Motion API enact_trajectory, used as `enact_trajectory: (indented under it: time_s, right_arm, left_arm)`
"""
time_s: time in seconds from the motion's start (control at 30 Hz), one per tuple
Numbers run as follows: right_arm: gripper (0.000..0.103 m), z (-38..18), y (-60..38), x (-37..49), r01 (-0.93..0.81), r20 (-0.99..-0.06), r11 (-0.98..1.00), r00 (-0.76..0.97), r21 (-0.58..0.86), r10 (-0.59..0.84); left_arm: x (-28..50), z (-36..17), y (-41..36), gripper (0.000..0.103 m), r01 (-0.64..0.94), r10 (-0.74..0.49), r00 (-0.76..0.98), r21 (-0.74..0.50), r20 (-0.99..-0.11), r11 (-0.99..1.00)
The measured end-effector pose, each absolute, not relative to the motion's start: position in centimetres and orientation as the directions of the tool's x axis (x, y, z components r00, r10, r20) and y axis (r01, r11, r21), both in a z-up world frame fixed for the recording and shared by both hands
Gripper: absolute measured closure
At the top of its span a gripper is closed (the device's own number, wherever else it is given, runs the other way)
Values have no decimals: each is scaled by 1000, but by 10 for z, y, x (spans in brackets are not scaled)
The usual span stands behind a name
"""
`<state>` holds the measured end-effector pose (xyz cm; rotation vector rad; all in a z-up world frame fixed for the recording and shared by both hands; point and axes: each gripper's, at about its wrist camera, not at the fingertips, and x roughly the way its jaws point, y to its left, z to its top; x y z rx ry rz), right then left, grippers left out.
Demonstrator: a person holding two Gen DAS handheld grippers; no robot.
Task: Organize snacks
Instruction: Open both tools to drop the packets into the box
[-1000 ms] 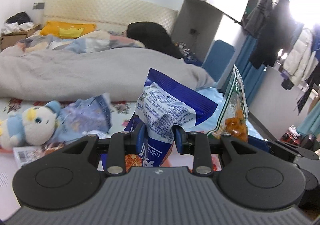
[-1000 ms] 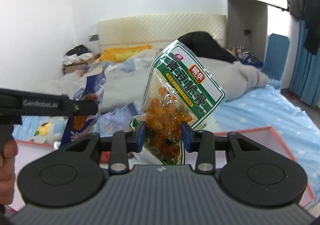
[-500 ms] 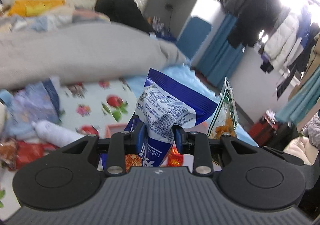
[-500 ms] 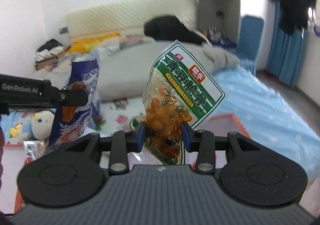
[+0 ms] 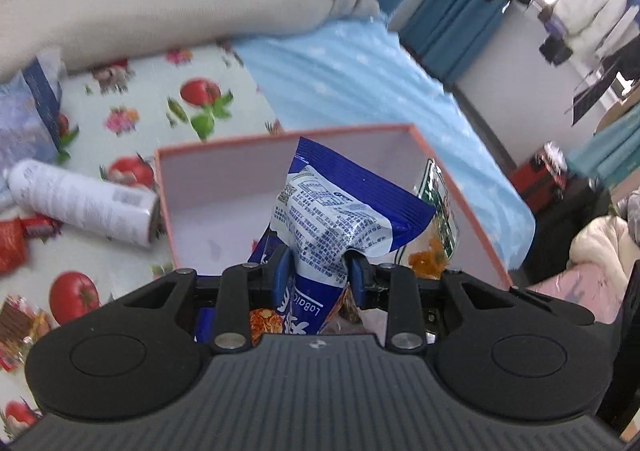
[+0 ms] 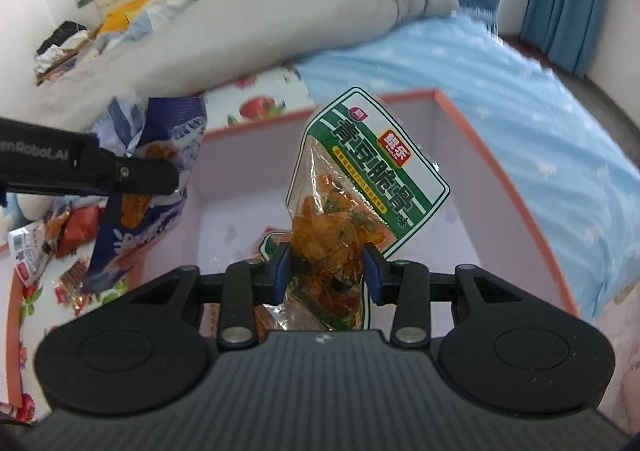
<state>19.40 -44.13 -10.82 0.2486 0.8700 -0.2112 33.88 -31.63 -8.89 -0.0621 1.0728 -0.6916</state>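
Observation:
My left gripper (image 5: 318, 269) is shut on a blue and white snack bag (image 5: 332, 219) and holds it over the open pink-rimmed box (image 5: 224, 187). My right gripper (image 6: 325, 269) is shut on a clear green-labelled bag of orange snacks (image 6: 360, 187), also above the box (image 6: 500, 179). The green bag shows in the left wrist view (image 5: 438, 227), just right of the blue bag. The left gripper and its blue bag (image 6: 156, 179) show at the left of the right wrist view.
A white spray can (image 5: 80, 203) lies left of the box on the flowered sheet. Red and brown snack packets (image 5: 16, 251) lie scattered at far left. A grey duvet (image 5: 160, 3) lies behind; the blue sheet (image 6: 500, 91) lies at right.
Both grippers have tilted down and moved forward with their bags, from facing the bed and room to hanging over the open box.

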Motion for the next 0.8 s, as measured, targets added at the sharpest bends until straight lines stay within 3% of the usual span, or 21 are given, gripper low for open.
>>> enact_trajectory:
  time_s: [0.2, 0.27, 0.33, 0.37, 0.8]
  right_arm:
    - [57, -116, -446, 190, 284, -790, 948, 610, 144, -63]
    - [44, -115, -450, 194, 282, -792, 949, 608, 142, -62]
    - [34, -114, -451, 193, 296, -789, 946, 609, 132, -80]
    - [35, -113, -452, 194, 300, -787, 944, 612, 137, -80]
    - [35, -76, -441, 177, 280, -671, 944, 735, 173, -95]
  left_arm:
    - [344, -106, -324, 67, 481, -519, 261, -356, -814, 801]
    - [344, -108, -324, 64, 478, -524, 245, -369, -816, 797]
    - [346, -109, -324, 43, 469, -521, 232, -375, -821, 800]
    - [346, -109, -324, 32, 472, -517, 235, -369, -823, 801]
    - [330, -68, -286, 32, 487, -561, 339, -369, -756, 792]
